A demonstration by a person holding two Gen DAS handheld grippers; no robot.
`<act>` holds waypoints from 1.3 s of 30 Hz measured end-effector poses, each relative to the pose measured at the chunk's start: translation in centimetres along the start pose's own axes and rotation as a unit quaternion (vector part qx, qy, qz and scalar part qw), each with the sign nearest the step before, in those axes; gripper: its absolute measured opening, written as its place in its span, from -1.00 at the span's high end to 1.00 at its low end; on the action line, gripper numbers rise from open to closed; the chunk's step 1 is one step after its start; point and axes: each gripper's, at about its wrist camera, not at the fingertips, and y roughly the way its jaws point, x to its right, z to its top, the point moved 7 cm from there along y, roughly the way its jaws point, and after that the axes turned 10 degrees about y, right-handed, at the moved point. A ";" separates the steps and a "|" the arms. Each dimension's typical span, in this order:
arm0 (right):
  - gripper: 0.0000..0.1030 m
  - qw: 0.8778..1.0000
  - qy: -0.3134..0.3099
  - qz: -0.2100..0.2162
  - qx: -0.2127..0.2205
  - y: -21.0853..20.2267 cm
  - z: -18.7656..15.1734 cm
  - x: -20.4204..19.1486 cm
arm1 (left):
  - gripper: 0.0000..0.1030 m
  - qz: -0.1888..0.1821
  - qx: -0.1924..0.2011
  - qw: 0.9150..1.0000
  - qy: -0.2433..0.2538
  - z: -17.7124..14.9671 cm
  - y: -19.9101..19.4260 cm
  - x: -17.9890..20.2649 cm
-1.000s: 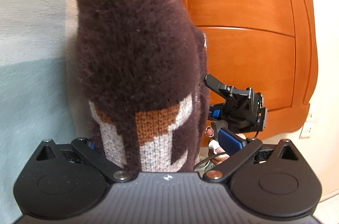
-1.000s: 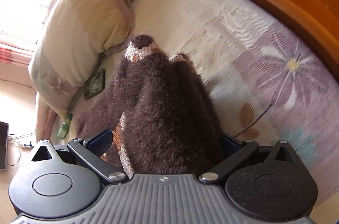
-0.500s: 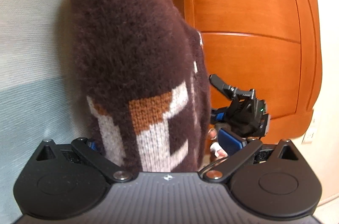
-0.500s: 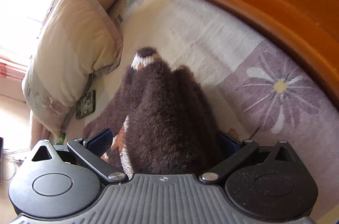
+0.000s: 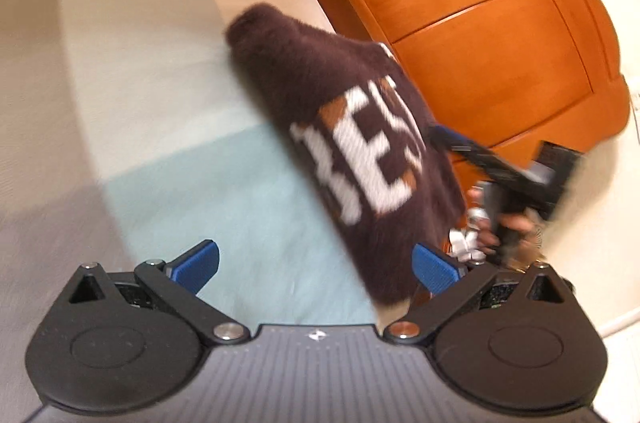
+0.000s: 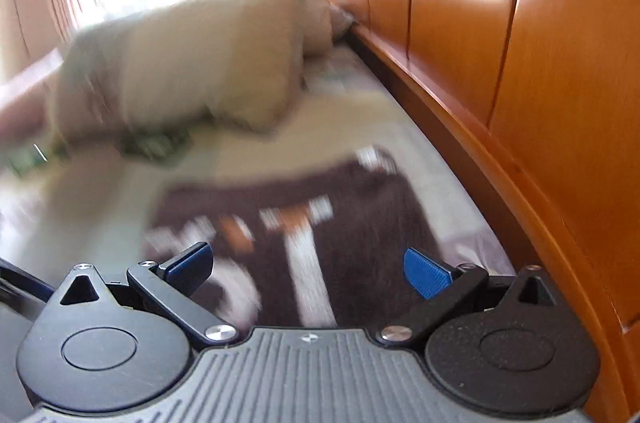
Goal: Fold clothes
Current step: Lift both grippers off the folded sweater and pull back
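Both claws wide open, nothing held: L gripper (image 5: 316, 265), R gripper (image 6: 306, 269). Sweater (image 6: 340, 215) lies on bed (image 5: 120, 103), R view 12 o'clock, by headboard (image 6: 540, 83). Risk: fuzzy knit snags pads, top layer slides, fold slumps.

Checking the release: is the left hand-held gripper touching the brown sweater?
Cannot tell. In the left wrist view the left hand-held gripper is open, but the brown sweater overlaps its right pad amid motion blur.
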 end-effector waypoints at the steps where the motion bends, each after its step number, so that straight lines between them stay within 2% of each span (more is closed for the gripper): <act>1: -1.00 1.000 0.000 -0.010 0.009 0.7 -0.8 0.3 | -0.98 0.006 0.003 1.000 0.004 -1.2 -1.0 -0.3; 3: -1.00 0.999 0.001 -0.016 0.034 1.2 -1.8 0.7 | -0.98 0.025 0.010 0.999 0.019 -3.4 -2.9 -1.1; 5: -1.00 0.999 0.016 -0.016 0.033 1.1 -1.4 0.5 | -0.98 0.049 0.021 0.997 0.049 -5.2 -5.1 -2.1; 8: -1.00 0.999 0.025 -0.026 0.033 0.3 -0.2 -0.8 | -0.98 0.089 0.032 0.991 0.091 -4.7 -5.1 -2.0; 9: -1.00 0.999 0.022 -0.018 0.040 -0.2 -0.1 -1.7 | -0.98 0.099 0.034 0.989 0.101 -3.9 -4.6 -1.5; 11: -1.00 0.999 -0.001 -0.006 0.050 -0.6 -0.7 -3.2 | -0.98 0.113 0.036 0.986 0.115 -4.8 -6.1 -2.0; 12: -1.00 0.998 -0.013 0.000 0.055 -0.8 -1.1 -4.0 | -0.98 0.115 0.037 0.986 0.119 -5.3 -6.9 -2.4; 14: -1.00 0.998 -0.035 -0.016 0.047 0.0 -3.1 -4.5 | -0.98 0.106 0.036 0.987 0.119 -6.2 -8.0 -2.9; 16: -1.00 0.998 0.009 0.003 0.070 0.5 -4.3 -3.6 | -0.98 0.099 0.032 0.988 0.115 -6.0 -5.5 -1.9; 17: -1.00 0.997 0.012 0.004 0.074 0.4 -4.3 -3.6 | -0.98 0.097 0.029 0.988 0.115 -5.9 -4.5 -1.4; 20: -1.00 0.998 -0.014 -0.025 0.060 -0.4 -2.6 -5.1 | -0.98 0.102 0.028 0.986 0.131 -6.3 -4.6 -1.0; 23: -1.00 0.992 -0.059 -0.029 0.105 -1.0 -0.4 -7.4 | -0.98 0.108 0.028 0.983 0.148 -6.8 -5.1 -0.7; 28: -1.00 0.992 -0.047 -0.056 0.098 3.8 2.9 -7.8 | -0.98 0.111 0.028 0.983 0.143 -7.2 -5.0 -0.9; 31: -1.00 0.994 -0.037 -0.088 0.047 8.1 2.4 -6.7 | -0.98 0.116 0.028 0.982 0.146 -7.3 -5.2 -0.9; 37: -1.00 0.997 0.006 -0.050 0.057 6.6 3.8 -5.6 | -0.98 0.118 0.037 0.981 0.149 -7.4 -6.2 -1.2; 39: -1.00 0.995 0.026 -0.055 0.078 6.0 4.7 -4.5 | -0.98 0.118 0.043 0.981 0.145 -7.5 -6.4 -1.5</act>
